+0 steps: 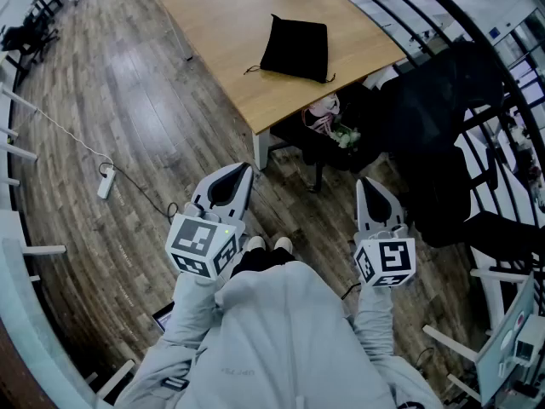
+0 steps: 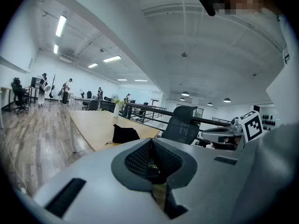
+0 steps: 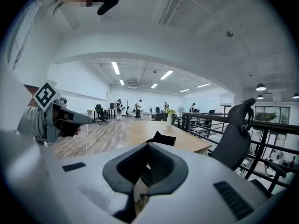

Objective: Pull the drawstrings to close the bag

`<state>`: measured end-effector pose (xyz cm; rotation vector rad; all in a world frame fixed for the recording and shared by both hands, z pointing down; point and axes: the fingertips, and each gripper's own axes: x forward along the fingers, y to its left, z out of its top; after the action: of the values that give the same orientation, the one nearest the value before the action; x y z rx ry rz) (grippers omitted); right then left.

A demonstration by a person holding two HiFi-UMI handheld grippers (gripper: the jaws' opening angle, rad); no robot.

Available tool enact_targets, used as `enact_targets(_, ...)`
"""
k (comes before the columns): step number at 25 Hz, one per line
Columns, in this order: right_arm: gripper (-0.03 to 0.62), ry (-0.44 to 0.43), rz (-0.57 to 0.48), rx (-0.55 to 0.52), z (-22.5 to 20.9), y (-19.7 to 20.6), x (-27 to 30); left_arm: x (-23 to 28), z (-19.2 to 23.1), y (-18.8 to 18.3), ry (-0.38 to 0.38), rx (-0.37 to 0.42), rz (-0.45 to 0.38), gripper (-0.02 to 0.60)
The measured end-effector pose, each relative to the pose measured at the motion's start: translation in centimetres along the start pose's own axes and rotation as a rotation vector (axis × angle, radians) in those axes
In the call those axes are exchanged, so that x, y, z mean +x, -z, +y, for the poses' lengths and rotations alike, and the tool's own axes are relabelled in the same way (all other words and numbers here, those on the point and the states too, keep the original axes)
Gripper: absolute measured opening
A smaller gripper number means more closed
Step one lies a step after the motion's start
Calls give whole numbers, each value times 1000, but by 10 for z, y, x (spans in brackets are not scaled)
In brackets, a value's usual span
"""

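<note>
The head view looks steeply down from high above the floor (image 1: 128, 143) and the counter (image 1: 230, 24). Each gripper view looks forward, nearly level, from well back. All three views share the counter and the bag (image 1: 295, 48).

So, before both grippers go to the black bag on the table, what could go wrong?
1. The drawstrings are thin and lie flat on the table. The left gripper and right gripper, both shut now, may miss them or pinch fabric.
2. The black bag lies loose near the table's edge, so an uneven pull may drag it.
3. A power strip and its cable lie on the floor at the person's left: a trip risk.
</note>
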<state>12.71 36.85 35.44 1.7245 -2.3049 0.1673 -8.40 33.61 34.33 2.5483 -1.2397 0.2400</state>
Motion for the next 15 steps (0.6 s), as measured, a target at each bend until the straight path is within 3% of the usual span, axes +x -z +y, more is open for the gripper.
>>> enact_targets(8, 23, -38, -15, 45, -10, 5, -9, -8, -14, -2, -36, 1, -18, 28)
enact_targets(15, 23, -105, -12, 50, -2, 7, 17, -3, 1, 2, -77, -8, -15, 28)
